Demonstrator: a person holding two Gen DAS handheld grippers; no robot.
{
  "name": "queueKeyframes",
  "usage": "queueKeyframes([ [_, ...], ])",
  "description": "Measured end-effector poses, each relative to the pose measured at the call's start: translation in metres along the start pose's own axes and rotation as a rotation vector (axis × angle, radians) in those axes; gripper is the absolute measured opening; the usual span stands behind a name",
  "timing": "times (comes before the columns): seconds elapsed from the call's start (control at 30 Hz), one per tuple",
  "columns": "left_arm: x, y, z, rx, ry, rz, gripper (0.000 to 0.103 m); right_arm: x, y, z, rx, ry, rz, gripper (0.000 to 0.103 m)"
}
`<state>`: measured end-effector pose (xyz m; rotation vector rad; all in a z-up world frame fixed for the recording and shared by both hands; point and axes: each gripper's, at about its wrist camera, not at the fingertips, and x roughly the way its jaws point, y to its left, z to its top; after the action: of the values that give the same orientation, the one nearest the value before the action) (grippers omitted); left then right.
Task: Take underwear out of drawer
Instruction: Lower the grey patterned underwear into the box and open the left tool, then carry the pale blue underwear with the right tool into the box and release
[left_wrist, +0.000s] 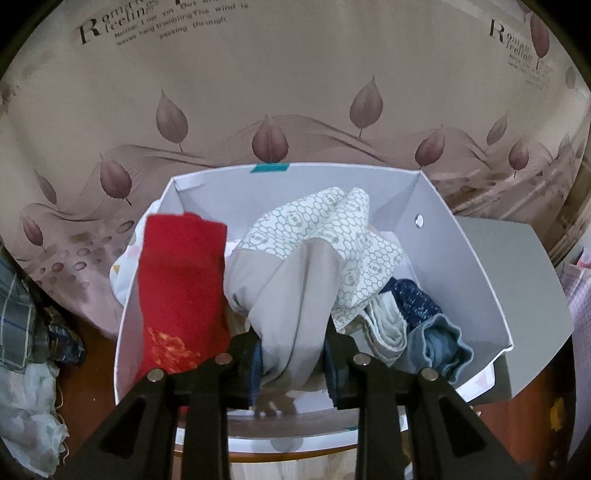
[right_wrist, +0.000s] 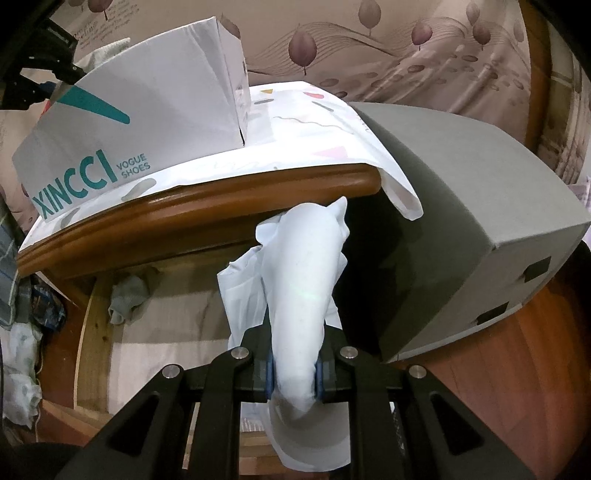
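the left hand-held gripper (left_wrist: 293, 363) is clenched on a grey-and-patterned pair of underwear (left_wrist: 295, 280); the jaws stand only narrowly apart, and the grey cloth runs down between the blue pads (left_wrist: 255, 373). the garment bunches up just beyond the fingertips, over the open white shoe box (left_wrist: 476, 266), with its honeycomb-print part toward the far side. in the box, a red cloth (left_wrist: 181, 291) lies at the left of it, touching the left finger, and blue and pale socks (left_wrist: 424, 325) lie at the right, near the box's near corner.

the right hand-held gripper (right_wrist: 294, 373) is clamped tight on a white pair of underwear (right_wrist: 303, 280), the fabric pinched between its pads and rising ahead of the fingertips toward the wooden edge of the surface (right_wrist: 207, 210). the rest of the cloth hangs below the jaws. beneath it the open drawer (right_wrist: 88, 325) shows, with a small grey garment (right_wrist: 127, 299) in its far left corner. the same box sits on the surface at the far left, on a printed white sheet (right_wrist: 314, 136); a grey box (right_wrist: 461, 206) stands at the right.
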<state>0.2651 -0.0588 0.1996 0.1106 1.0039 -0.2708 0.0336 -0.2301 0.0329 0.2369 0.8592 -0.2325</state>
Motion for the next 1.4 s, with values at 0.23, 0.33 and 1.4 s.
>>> queueKeyframes([
  [0.23,0.006,0.0,-0.003,-0.005,0.019,0.03,0.037,0.002,0.002,0.0,-0.011,0.004,0.0,0.014],
  [0.33,-0.003,0.0,-0.003,0.001,-0.001,0.027,0.04,0.002,0.004,-0.001,-0.017,0.008,0.001,0.014],
  [1.4,-0.041,0.171,-0.204,-0.412,-0.074,0.439,0.065,-0.005,0.021,-0.001,-0.108,0.12,0.083,0.014],
])
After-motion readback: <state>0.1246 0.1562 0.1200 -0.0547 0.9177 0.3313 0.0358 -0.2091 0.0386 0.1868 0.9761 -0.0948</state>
